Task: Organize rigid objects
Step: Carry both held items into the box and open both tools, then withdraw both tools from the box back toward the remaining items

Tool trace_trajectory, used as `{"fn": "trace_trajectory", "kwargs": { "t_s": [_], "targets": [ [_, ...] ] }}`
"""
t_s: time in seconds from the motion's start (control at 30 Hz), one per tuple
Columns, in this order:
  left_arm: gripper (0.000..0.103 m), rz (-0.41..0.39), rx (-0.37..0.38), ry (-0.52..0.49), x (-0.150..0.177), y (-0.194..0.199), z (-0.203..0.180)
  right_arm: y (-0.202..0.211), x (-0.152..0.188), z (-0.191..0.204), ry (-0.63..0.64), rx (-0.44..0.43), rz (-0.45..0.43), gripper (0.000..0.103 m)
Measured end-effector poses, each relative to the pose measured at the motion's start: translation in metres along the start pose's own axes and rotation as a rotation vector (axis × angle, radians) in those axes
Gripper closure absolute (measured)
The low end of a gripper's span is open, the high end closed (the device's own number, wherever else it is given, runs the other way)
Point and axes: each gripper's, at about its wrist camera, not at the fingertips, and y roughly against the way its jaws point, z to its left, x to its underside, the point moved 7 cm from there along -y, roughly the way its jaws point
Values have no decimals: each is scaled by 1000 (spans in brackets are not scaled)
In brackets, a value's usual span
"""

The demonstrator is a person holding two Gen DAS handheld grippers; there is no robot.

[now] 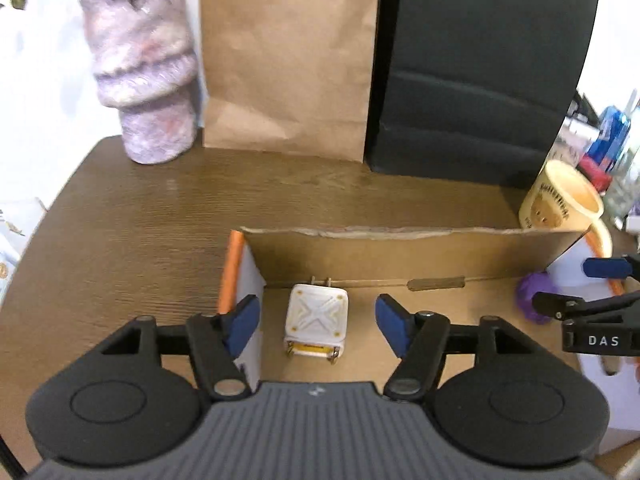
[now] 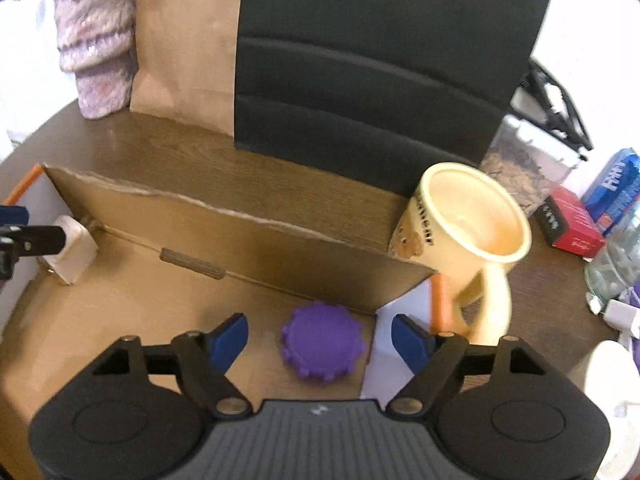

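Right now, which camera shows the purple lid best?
The right wrist view: the purple lid lies whole on the cardboard box floor, centred between the open right tongs. The left wrist view catches only a blurred sliver behind the right tongs' fingers.

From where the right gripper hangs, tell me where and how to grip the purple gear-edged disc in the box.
Take the purple disc across its toothed rim, coming straight down from above. It lies flat on the cardboard box floor, so only its edges offer opposing faces. The right gripper already stands open with a pad on either side; the box's white end wall is close by, so keep the fingers inside it.
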Motion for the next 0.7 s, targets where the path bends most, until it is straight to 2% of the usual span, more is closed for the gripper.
{"fn": "trace_trajectory", "kwargs": {
  "t_s": [0.13, 0.17, 0.23, 0.3, 0.43, 0.53, 0.7],
  "targets": [
    [12, -49, -26, -4, -9, 58, 7, 64, -4, -9, -39, -37, -60, 20],
    [12, -80, -46, 4, -7, 76, 11, 81, -3, -11, -48, -48, -85, 16],
    [3, -167, -74, 10, 2, 117, 17, 122, 6, -13, -53, -66, -151, 13],
    [3, -229, -76, -7, 15, 153, 20, 157, 21, -11, -52, -87, -190, 12],
    [3, -273, -72, -7, 41, 206, 17, 202, 49, -7, -65, -92, -219, 12],
    [0, -325, -63, -11, 65, 235, 9, 229, 72, 6, -59, -102, -265, 12],
    [0, -397, -62, -5, 119, 276, 1, 269, 120, 28, -49, -108, -390, 12]
  ]
}}
